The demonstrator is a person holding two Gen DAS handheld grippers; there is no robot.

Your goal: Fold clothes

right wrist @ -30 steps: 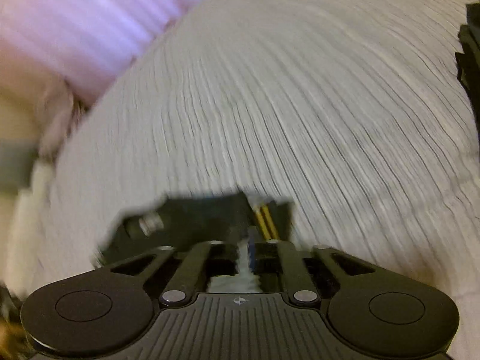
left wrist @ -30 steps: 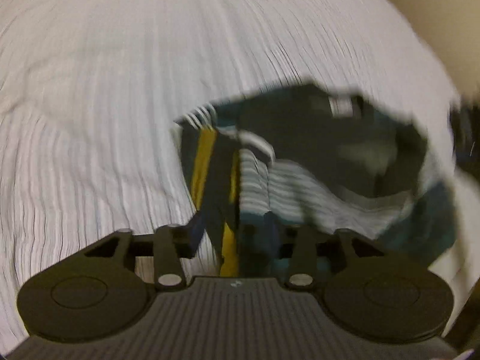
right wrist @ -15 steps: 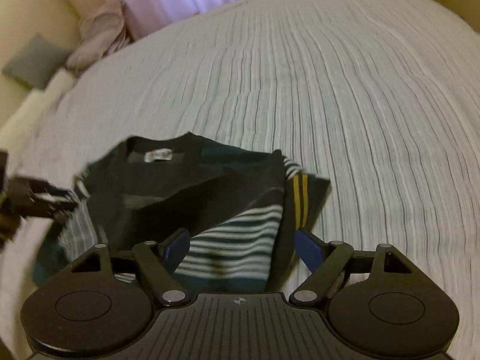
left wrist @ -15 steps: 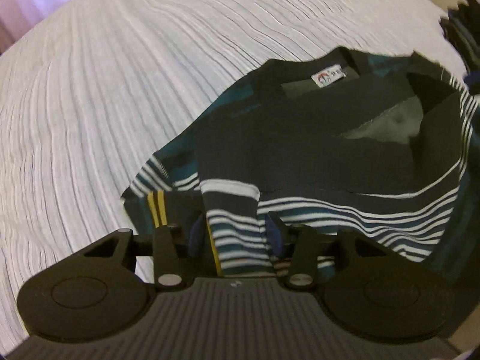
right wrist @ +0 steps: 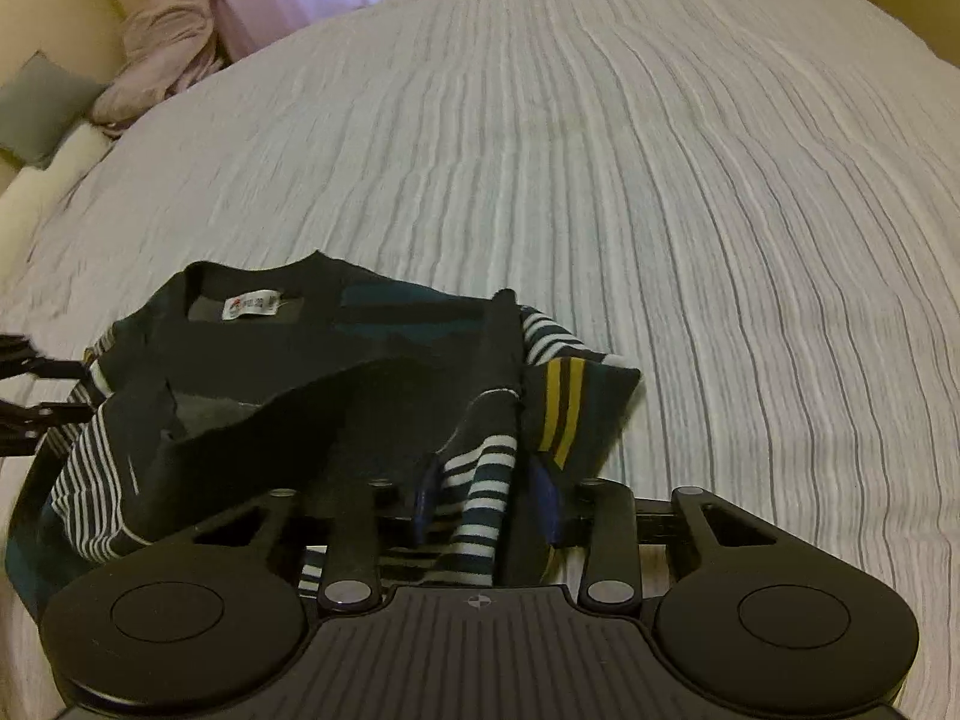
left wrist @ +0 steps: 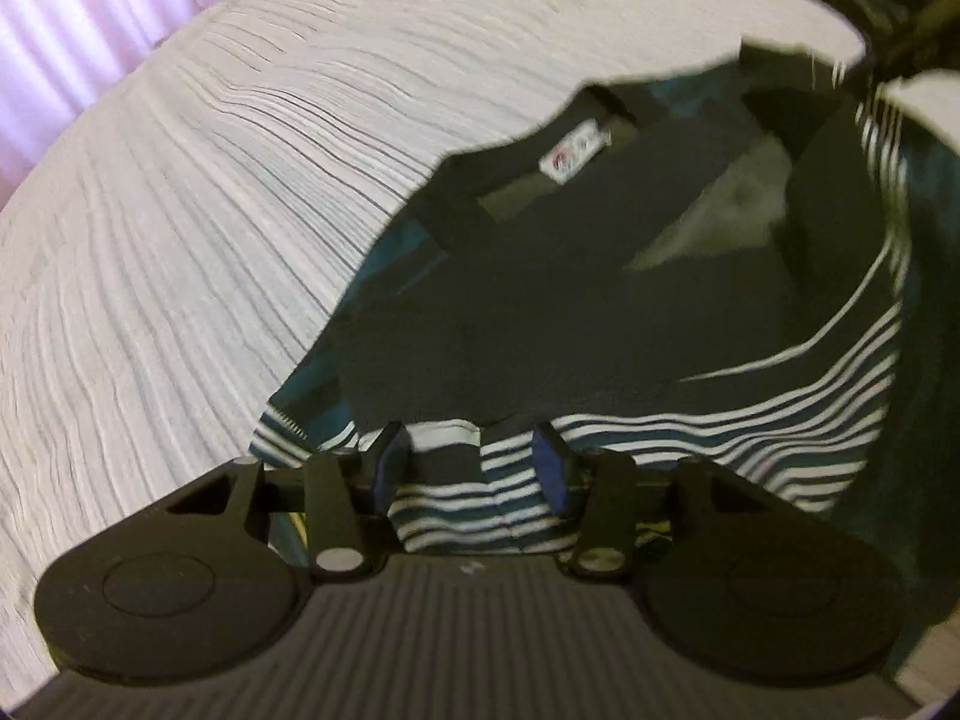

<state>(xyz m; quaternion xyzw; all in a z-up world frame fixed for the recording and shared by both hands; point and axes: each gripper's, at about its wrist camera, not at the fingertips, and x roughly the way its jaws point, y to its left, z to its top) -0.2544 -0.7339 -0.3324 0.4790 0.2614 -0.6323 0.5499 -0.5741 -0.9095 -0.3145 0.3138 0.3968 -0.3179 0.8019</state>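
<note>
Sweater (left wrist: pixel 630 312) fills the left wrist view from 12 to 4 o'clock, lying on the bedspread (left wrist: pixel 210 210). The left gripper (left wrist: pixel 471 462) has its fingers apart, with the striped hem between them but not pinched. In the right wrist view the sweater (right wrist: pixel 312 360) sits at 9 o'clock, neck label up, and the right gripper (right wrist: pixel 486 507) likewise stands parted around striped cloth. One fold looks laid; sleeves seem tucked unevenly, so smoothing and a further fold probably remain.

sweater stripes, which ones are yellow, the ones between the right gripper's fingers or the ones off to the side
The yellow stripes sit right of the right gripper, on a dark flap of the sweater. The stripes between its fingers are white and teal.
</note>
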